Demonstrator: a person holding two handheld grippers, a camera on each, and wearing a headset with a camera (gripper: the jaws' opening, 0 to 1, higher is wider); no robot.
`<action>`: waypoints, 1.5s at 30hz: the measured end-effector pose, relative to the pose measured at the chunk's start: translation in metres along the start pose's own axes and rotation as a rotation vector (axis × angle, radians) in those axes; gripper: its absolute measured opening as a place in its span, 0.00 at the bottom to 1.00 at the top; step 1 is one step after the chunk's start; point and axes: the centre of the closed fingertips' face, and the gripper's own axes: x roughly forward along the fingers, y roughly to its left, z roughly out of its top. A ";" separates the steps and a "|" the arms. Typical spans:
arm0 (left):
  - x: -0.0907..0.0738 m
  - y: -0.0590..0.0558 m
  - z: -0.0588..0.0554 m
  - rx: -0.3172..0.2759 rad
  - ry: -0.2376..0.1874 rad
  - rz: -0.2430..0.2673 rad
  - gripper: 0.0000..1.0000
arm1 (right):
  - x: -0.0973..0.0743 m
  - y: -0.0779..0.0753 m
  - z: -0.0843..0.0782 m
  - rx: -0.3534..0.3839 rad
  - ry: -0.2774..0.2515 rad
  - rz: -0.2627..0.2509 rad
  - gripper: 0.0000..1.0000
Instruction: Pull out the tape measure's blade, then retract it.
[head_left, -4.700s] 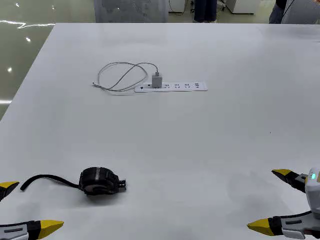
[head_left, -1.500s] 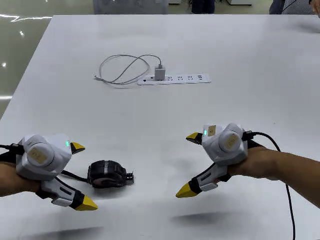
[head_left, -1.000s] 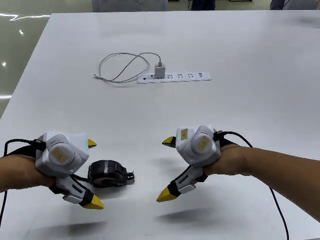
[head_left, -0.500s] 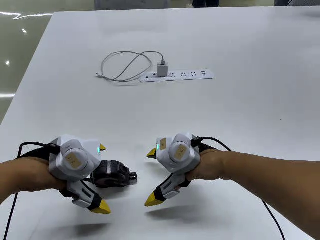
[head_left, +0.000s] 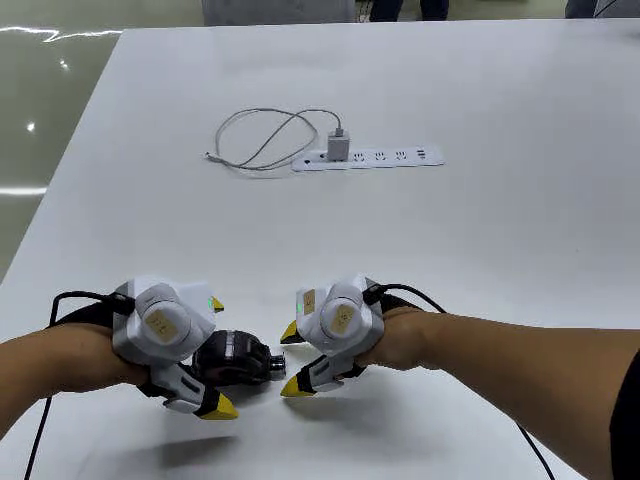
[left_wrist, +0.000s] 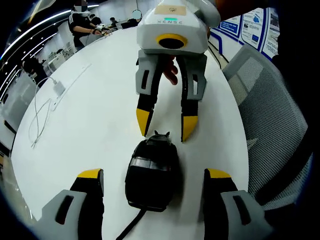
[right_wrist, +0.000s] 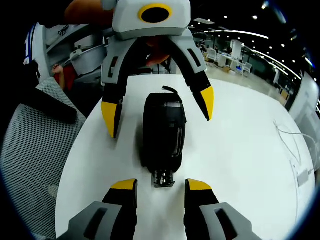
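The white tabletop (head_left: 450, 250) carries 2 grippers facing each other near the person. The left gripper's (head_left: 218, 355) fingers stand wide apart, flanking the black tape measure (head_left: 238, 356) with gaps on both sides. The right gripper's (head_left: 291, 360) fingers, narrowly apart, sit either side of the blade hook (right_wrist: 163, 179).

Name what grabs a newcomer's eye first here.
A black tape measure lies between the jaws of the open left gripper, near the table's front edge. The open right gripper faces it, jaws either side of the blade tip. Farther back lies a white power strip with a charger and looped cable.
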 end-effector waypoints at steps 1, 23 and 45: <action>0.000 -0.001 -0.001 -0.003 0.004 -0.006 0.77 | 0.001 -0.001 0.000 0.003 0.002 0.000 0.31; 0.002 -0.002 0.003 0.007 -0.003 -0.020 0.43 | 0.012 -0.001 0.001 0.016 0.053 -0.026 0.12; 0.006 0.005 -0.002 0.062 0.081 -0.008 0.32 | 0.008 -0.007 0.000 0.047 0.029 -0.022 0.09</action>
